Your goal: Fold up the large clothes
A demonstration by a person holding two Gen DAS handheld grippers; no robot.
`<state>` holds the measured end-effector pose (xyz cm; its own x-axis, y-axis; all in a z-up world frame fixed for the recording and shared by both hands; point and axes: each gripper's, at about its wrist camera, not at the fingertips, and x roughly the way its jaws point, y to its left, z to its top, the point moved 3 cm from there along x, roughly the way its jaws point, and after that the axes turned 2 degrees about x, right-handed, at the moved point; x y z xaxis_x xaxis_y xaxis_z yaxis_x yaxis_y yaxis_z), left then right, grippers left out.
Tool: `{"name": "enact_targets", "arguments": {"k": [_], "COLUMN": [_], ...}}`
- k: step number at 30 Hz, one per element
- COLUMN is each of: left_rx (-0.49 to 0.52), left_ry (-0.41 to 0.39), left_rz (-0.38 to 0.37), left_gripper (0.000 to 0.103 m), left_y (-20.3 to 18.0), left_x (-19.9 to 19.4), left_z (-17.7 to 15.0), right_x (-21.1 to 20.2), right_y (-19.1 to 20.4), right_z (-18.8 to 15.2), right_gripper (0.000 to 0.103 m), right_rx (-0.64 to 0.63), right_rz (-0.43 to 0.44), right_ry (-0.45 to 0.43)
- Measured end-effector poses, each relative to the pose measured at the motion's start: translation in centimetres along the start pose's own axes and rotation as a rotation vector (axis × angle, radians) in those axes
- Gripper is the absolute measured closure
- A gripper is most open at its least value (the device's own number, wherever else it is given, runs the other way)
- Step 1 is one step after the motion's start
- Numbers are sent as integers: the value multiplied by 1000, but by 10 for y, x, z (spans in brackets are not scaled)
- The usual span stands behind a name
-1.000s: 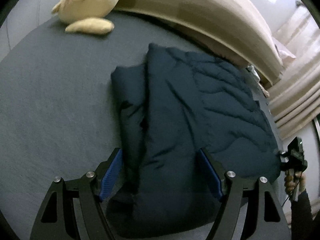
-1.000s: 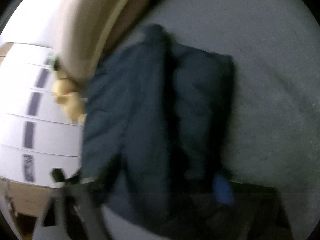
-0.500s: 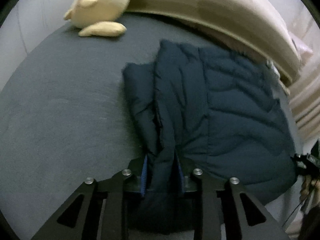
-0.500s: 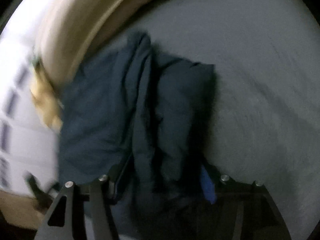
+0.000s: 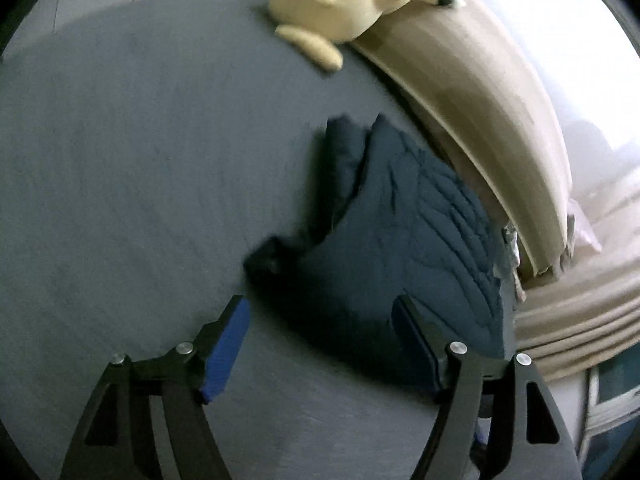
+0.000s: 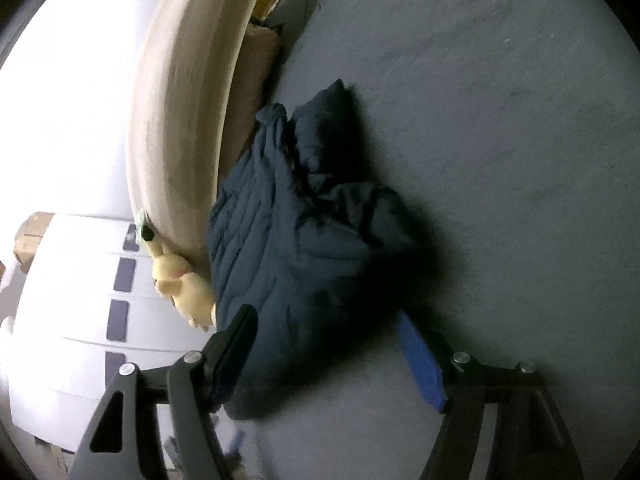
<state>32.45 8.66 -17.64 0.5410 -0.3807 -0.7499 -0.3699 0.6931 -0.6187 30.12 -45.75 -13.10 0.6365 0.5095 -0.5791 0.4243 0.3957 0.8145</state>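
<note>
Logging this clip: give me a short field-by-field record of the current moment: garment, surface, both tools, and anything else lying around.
garment: dark navy quilted jacket, folded into a bunched bundle, lying on the bed
surface: grey bed sheet
left tool: open, holding nothing, raised back from the jacket
right tool: open, holding nothing, jacket edge showing between its fingers
other items: yellow plush toy by the beige headboard; white drawer unit beside the bed
fold state: compact but uneven
</note>
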Motion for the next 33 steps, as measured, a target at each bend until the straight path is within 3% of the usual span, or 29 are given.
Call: {"name": "enact_targets", "arguments": {"k": [2, 4, 6, 7, 8, 10, 12, 15, 19, 21, 22, 23, 26, 28, 30, 33], "left_rx": [-49, -93, -126, -131, -125, -89, -19, -12, 6, -13, -5, 6, -14, -4, 24, 63], "left_ry": [19, 20, 16, 3, 7, 21, -14, -60, -41, -4, -2, 1, 29, 18, -42, -97], "left_rz": [-11, 0, -36, -31, 5, 4, 23, 22, 74, 78, 77, 78, 44, 12, 33, 47], "left_gripper": [28, 28, 29, 52, 66, 85, 90, 91, 90, 89, 86, 83, 70, 48, 35, 30], "left_y": [1, 4, 3, 5, 6, 1, -10, -14, -3, 5, 4, 1, 1, 3, 7, 19], "left_x": [10, 17, 23, 22, 24, 25, 14, -1, 12, 25, 26, 24, 17, 1, -18, -36], "left_z": [0, 0, 2, 4, 5, 7, 7, 3, -18, -19, -17, -14, -3, 4, 8, 25], "right_x": [9, 26, 36, 51, 56, 55, 49, 40, 45, 61, 60, 57, 39, 21, 11, 5], "right_y": [5, 7, 9, 17, 23, 37, 65, 96, 79, 43, 32, 27, 28, 29, 27, 23], "right_z": [1, 3, 7, 4, 4, 4, 3, -1, -6, -2, 0, 1, 6, 9, 11, 19], "right_gripper": [27, 27, 30, 46, 64, 74, 79, 82, 82, 73, 64, 48, 27, 26, 25, 25], "right_rx": [33, 45, 45, 34, -4, -91, -217, -334, -349, -240, -181, -145, -140, -162, -167, -184], "right_rz": [15, -20, -43, -61, -117, -170, -213, -235, -299, -288, -239, -205, -162, -152, -152, -165], "right_ry": [-15, -35, -43, -44, -35, -26, -34, -66, -47, 10, 11, 5, -24, -52, -58, -62]}}
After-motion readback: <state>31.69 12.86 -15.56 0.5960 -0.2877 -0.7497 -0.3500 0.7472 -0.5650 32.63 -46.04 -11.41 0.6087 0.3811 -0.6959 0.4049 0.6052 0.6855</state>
